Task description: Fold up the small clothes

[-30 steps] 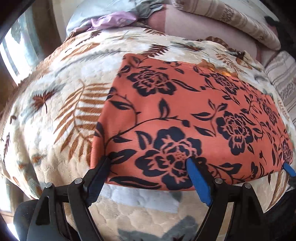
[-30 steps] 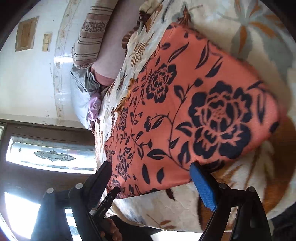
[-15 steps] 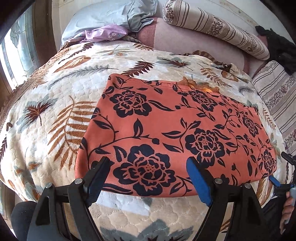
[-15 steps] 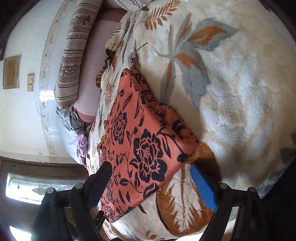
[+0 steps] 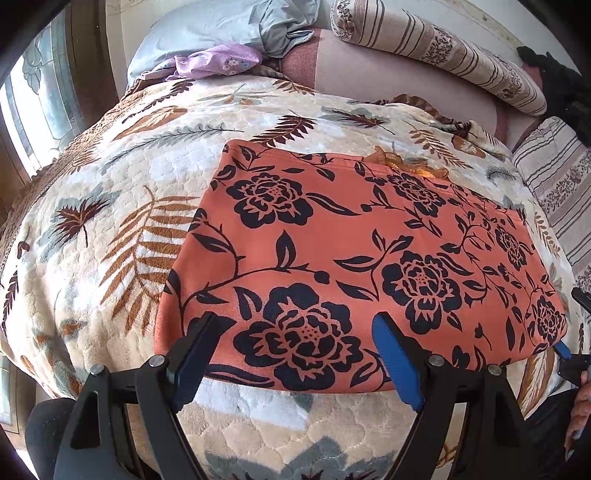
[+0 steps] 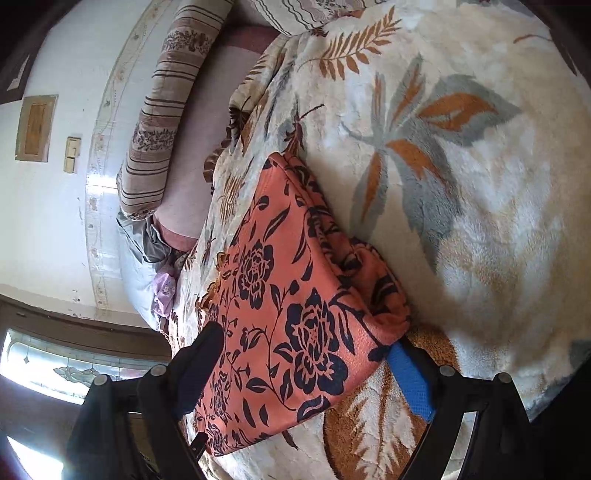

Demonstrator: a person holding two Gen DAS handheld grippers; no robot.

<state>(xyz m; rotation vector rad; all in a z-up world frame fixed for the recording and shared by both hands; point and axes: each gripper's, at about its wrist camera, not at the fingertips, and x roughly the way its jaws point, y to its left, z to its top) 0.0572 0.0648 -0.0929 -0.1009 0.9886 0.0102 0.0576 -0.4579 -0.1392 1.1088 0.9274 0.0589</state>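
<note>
Left wrist view: left gripper [image 5: 295,343] sits at the bottom of frame, fingers spread wide, nothing clamped. Its arms are cut off by the lower edge. Fingertips hover over the near hem of the orange floral garment [image 5: 354,258]; contact with the cloth can't be judged from this angle.

The garment lies folded flat, a rough rectangle, on the leaf-print blanket [image 5: 110,221]. A small frilled orange bit pokes out along its far edge, too small to identify. At the right edge of frame, part of the right gripper [image 5: 570,354] shows at the garment's near right corner, mostly cut off, with a sliver of a hand [image 5: 580,406] below it.

Right wrist view, camera rolled: right gripper [image 6: 306,354] also stands wide apart, gripping nothing. The garment's corner lies between its fingers; the blue pad [image 6: 410,380] is right at the folded edge, touching or not is unclear. Layered folds are visible on that side edge.

Far end: grey bedding [image 5: 229,26] and a lilac cloth [image 5: 218,61] bunched together, striped bolster [image 5: 443,55] behind. A dark object top right is unidentifiable.
</note>
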